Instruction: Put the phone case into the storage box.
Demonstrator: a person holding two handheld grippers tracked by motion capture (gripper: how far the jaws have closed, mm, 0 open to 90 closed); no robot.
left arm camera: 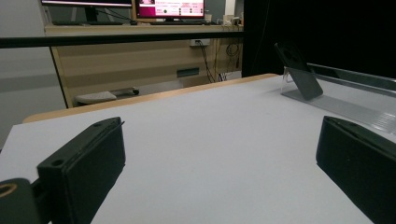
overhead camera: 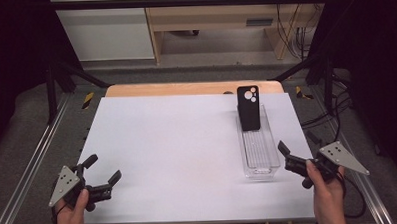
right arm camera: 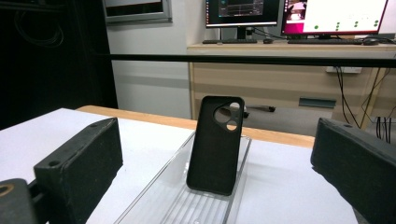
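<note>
A black phone case (overhead camera: 249, 107) with round camera cutouts leans upright at the far end of a long clear plastic tray (overhead camera: 268, 164) on the right of the white table. The right gripper view has the phone case (right arm camera: 215, 144) straight ahead in the tray (right arm camera: 154, 196); in the left gripper view the case (left arm camera: 299, 70) stands far right. My left gripper (overhead camera: 104, 170) rests open at the table's near left corner, nothing between its jaws. My right gripper (overhead camera: 284, 156) is open just right of the tray's near end, also empty.
The white table top (overhead camera: 177, 142) is bare between the grippers. Metal frame rails (overhead camera: 33, 158) run along both sides, and cables (overhead camera: 336, 112) lie at the right. A wooden desk (right arm camera: 280, 79) with monitors stands beyond the table.
</note>
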